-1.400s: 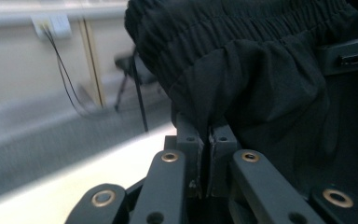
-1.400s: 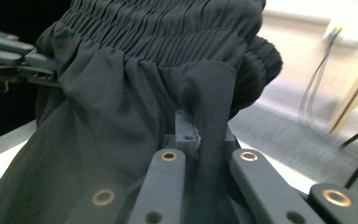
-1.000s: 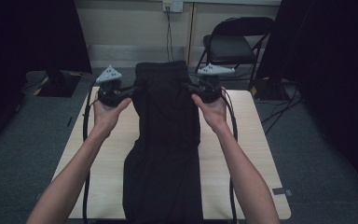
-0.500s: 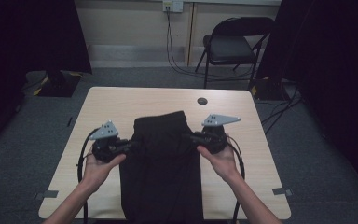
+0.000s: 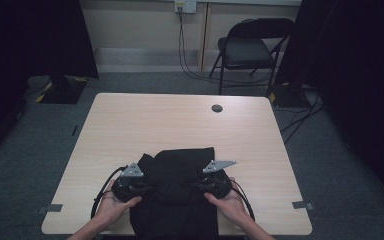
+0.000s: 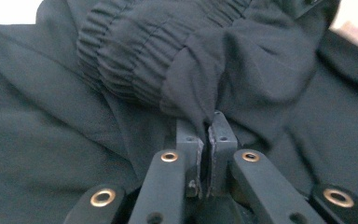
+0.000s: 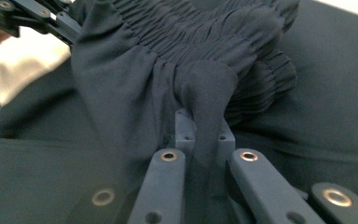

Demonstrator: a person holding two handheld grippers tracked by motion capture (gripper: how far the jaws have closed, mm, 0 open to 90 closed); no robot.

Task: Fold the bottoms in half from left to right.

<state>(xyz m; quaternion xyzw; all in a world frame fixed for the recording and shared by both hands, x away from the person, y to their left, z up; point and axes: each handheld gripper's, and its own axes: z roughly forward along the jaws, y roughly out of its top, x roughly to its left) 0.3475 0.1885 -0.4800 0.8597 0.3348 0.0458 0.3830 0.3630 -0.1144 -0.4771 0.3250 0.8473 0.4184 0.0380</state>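
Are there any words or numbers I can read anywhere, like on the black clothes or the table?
None: no words, numbers or signs can be read.
The black garment shows plain cloth with a gathered elastic band, no label.
The table is bare wood.
The left gripper and right gripper carry no markings.

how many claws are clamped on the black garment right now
2. The left claw grips the garment at its left side near the table's front edge; the right claw grips its right side. Both pinch fabric by the gathered elastic band.
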